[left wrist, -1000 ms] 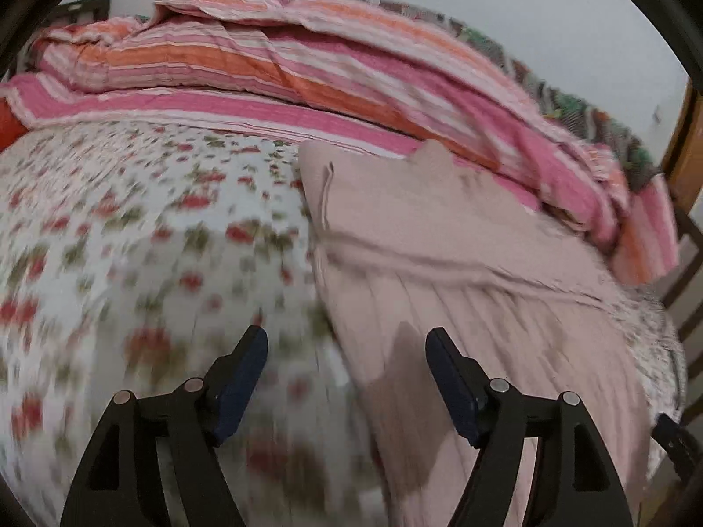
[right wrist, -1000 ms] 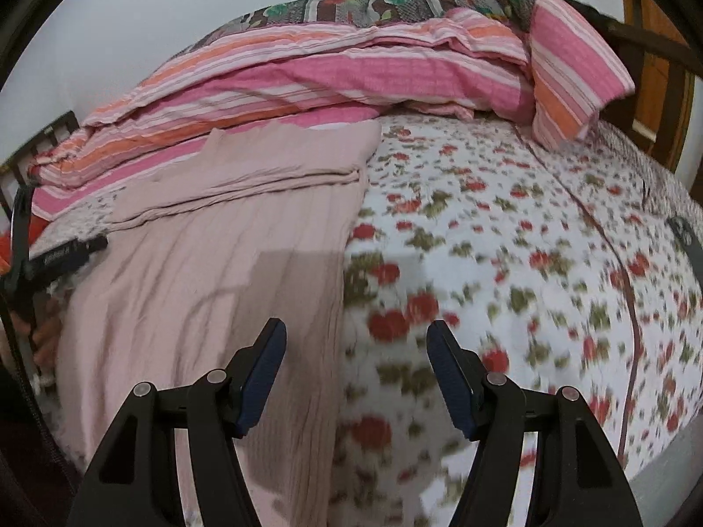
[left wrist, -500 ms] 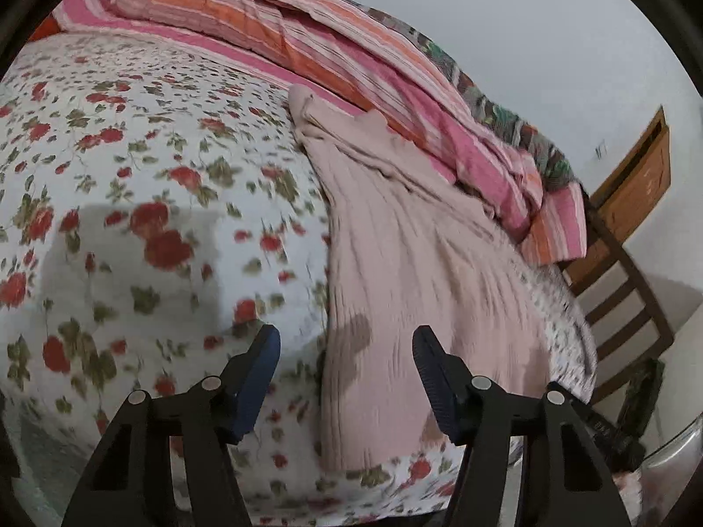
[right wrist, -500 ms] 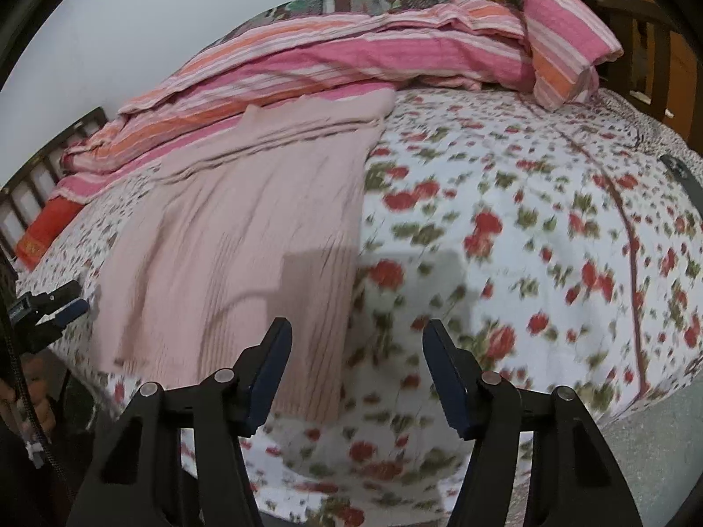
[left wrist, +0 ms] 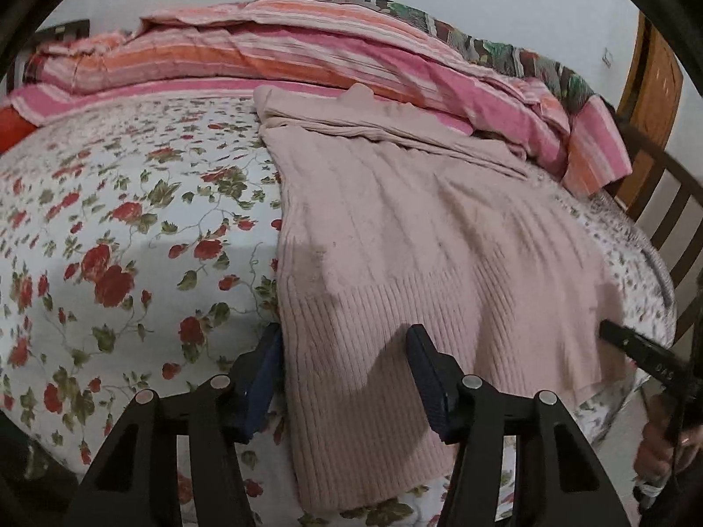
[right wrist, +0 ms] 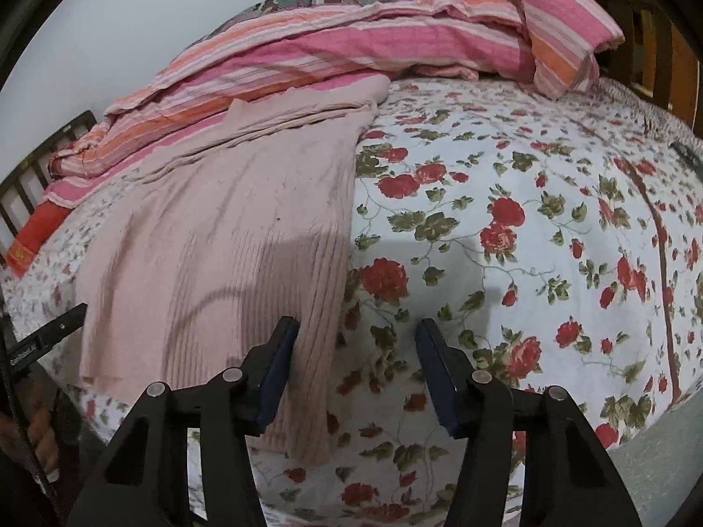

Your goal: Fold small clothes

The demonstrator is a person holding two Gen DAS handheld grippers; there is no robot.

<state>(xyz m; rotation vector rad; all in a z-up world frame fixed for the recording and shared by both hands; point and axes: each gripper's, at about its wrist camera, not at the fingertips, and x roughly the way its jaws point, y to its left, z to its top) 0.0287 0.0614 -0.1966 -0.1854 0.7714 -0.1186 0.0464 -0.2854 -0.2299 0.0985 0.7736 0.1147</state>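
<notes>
A pale pink ribbed knit top (left wrist: 422, 237) lies spread flat on the bed, its length running from the near edge up toward the striped quilt (left wrist: 307, 57) heaped along the far side. Its fabric shows fine lengthwise ribs, tighter in a band at the near hem, and a few soft wrinkles across the middle; at the far end a folded-over part (a sleeve or the upper body, I cannot tell which) lies across it in a flat strip, just touching the quilt. The near hem reaches the bed's edge and droops slightly over it. Under it is a white sheet (left wrist: 132, 228) printed with red roses and green leaves. The left gripper (left wrist: 342, 373) sits low over the top's near left corner — its left finger just off the garment's side edge, over the sheet, its right finger over the knit — with the jaws about half apart and just now closing in; the hem lies between them, but the pads do not press on it. The right gripper (right wrist: 358, 369) straddles the opposite near corner: its left finger rests over the ribbed edge, its right finger over the sheet, jaws likewise about half apart and closing, gripping nothing. A wooden bed frame (left wrist: 668, 202) stands at the side.
</notes>
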